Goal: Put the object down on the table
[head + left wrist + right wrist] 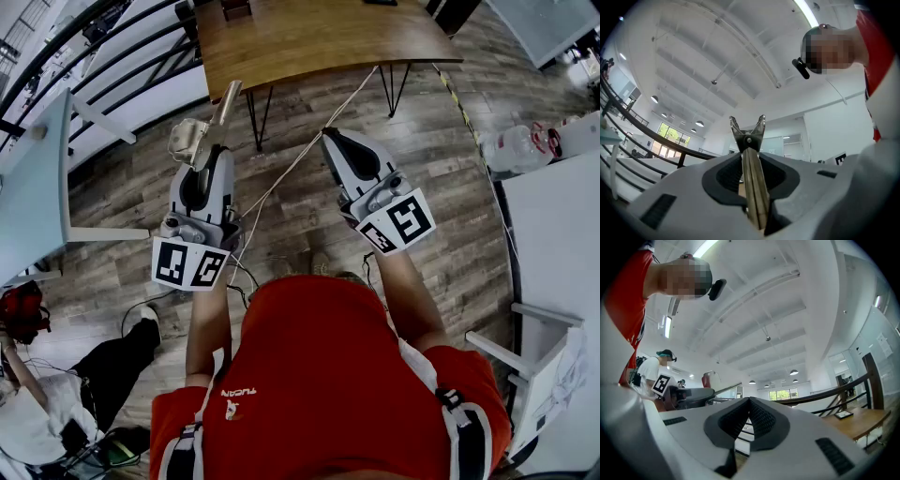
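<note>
At the left edge of the head view a pale tabletop [33, 187] runs down the frame. Just right of it, left of centre, the left gripper [204, 155] is clamped on a slim metal utensil [752, 183]. Its two flat arms are pinched together between the pads, and its riveted, toothed end splays into a small V past the jaw tips. The utensil is in the air over the plank floor [441, 187], pointing up the frame toward the wooden table [319, 37] at upper centre, near its front edge but not touching it. Right of centre, the right gripper [334, 141] has its jaws closed tip to tip with nothing between them. The utensil looks light, stiff and smooth, probably slippery on its flat faces, and not fragile. Squeezing across those flat faces, as here, seems the safest hold. A grip nearer the middle would stop it swivelling, since much of its length stands out beyond the pads. Its arms may spring apart on release, so it should be laid flat and low rather than dropped.
</note>
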`<state>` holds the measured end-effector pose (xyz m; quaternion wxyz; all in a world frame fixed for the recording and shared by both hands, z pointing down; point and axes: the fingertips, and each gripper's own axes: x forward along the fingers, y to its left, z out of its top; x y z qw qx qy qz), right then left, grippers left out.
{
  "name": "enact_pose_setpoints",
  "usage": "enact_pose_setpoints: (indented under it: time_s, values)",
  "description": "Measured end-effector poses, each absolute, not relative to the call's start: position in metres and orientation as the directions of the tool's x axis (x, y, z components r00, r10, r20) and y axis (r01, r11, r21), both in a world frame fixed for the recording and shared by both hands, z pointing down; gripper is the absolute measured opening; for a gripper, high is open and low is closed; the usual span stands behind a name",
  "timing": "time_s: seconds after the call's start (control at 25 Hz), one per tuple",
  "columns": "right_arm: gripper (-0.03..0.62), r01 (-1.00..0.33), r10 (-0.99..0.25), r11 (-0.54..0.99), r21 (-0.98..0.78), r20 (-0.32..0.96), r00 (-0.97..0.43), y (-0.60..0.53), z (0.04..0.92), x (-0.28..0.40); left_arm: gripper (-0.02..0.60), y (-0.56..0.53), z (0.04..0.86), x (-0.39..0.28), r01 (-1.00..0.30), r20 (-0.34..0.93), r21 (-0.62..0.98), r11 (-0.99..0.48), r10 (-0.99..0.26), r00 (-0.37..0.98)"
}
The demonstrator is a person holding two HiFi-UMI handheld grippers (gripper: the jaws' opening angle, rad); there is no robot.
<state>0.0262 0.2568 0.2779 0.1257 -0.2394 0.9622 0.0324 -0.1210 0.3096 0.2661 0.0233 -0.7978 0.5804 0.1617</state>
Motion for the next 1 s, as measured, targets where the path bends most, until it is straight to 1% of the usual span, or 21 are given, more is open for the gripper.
enact_pose_setpoints:
  time_s: [0.52,1.0]
  values:
    - [0.025,-0.479,-0.462,0.878,0.005,-0.253,-0.85,0.255,0.28,0.015,0.091,0.306,0.274,-0.131,-0.927,-0.282,0.162,-0.338,-0.916,0.284]
    - [0.025,-0.503,-0.487,0.864,0.022,-0.223,-0.845,0.26,0.281,-0.019,0.091,0.312,0.281,-0.168,-0.919,-0.284,0.156,-0.361,-0.908,0.308]
